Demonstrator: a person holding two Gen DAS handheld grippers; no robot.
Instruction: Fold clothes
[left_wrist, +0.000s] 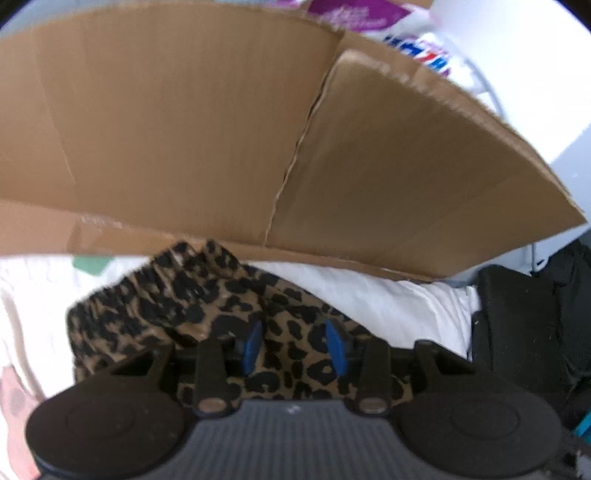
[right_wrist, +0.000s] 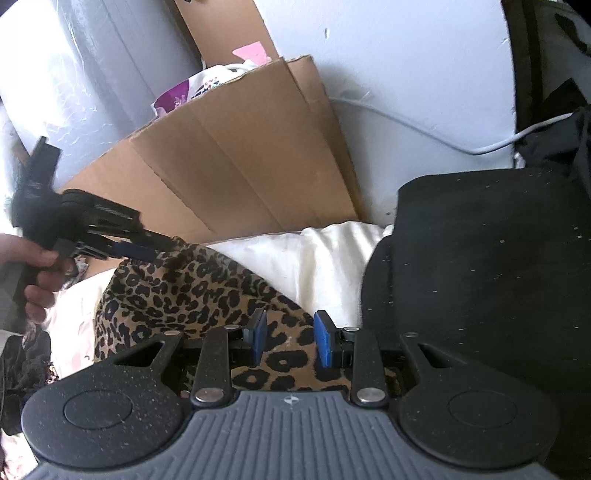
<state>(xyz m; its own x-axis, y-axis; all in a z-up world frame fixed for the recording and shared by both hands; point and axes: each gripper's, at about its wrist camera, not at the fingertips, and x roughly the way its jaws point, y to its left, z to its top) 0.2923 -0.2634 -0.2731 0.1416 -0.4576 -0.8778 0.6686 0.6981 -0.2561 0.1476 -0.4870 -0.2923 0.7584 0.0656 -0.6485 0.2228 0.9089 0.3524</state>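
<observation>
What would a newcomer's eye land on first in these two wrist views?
The leopard-print garment, crumpled on the white bedding, sits right under both grippers. Behind it a big sheet of brown cardboard leans against the wall. The right gripper is open over the print, and a black cushion fills that view's right side.

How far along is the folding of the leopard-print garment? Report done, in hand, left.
Done: nothing visibly folded; the leopard-print garment lies bunched on the white bedding. In hand: the left gripper and the right gripper hover over the cloth, jaws parted, no grip evident. Left: grasping, spreading flat, folding.
</observation>
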